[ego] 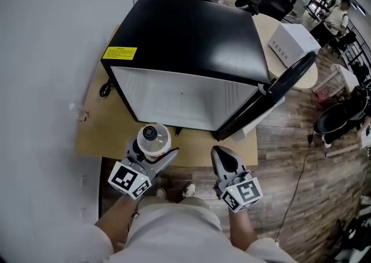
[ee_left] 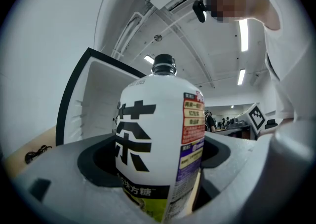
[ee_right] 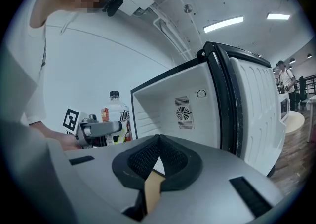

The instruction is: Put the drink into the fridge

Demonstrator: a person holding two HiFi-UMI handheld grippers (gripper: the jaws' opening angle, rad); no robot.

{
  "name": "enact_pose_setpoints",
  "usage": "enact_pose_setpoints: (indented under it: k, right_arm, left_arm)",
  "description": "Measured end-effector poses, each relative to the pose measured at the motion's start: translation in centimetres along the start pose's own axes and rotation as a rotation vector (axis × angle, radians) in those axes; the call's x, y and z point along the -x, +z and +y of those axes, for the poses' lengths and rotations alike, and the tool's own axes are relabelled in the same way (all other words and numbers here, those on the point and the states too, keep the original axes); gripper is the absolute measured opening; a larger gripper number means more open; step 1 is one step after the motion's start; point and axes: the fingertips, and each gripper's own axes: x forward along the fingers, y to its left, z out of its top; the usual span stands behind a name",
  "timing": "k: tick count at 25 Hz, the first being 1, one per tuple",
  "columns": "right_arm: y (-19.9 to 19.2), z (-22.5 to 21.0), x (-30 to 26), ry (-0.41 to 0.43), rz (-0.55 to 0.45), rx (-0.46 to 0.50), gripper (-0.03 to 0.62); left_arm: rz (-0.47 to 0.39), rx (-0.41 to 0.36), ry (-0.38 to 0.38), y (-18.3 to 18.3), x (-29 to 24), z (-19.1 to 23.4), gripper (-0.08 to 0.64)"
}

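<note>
Office with wood flooring: a black mini fridge [ego: 191, 36] stands open on a low wooden table [ego: 98, 131]. With the forearm stretched forward, the left gripper [ego: 152, 147] clamps its jaws on an upright drink bottle [ego: 153, 134], its label reading "茶", just before the white interior. The right gripper [ego: 222, 154], jaws pressed together and empty, points at the fridge near its swung-out door [ego: 278, 91].

Our left gripper [ee_left: 156, 165] has its jaws pressed against a drink bottle [ee_left: 159, 119] standing upright between them — white label, bold black character, black cap. Behind it, at the left, we see the fridge [ee_left: 96, 102] open, white inside a black frame. A black cable [ee_left: 35, 154] lies on the tan tabletop [ee_left: 24, 141] beside it.
</note>
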Motion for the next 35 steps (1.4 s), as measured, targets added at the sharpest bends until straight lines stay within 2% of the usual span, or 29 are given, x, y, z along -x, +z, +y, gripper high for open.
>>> enact_pose_setpoints:
  k: [9,12,16,35]
  right_arm:
    - [-0.9,0.3,1.4,-0.037,0.050,0.025,0.002]
    - [-0.9,0.4,2.1,-0.058,0.062,0.036,0.003]
    - [-1.4,0.7,2.9,-0.083,0.082,0.041,0.002]
    - [-3.3,2.7,4.2,-0.160,0.144,0.048,0.002]
  left_arm:
    - [0.046,-0.044,-0.046,-3.8,-4.3,2.0,0.442]
    - [0.060,-0.083,-0.064,-5.0,-5.8,2.4,0.442]
    - [0.074,-0.127,-0.051,-6.6,-7.3,3.8,0.442]
    - [0.121,-0.128,-0.045,-10.4,-12.6,8.3,0.442]
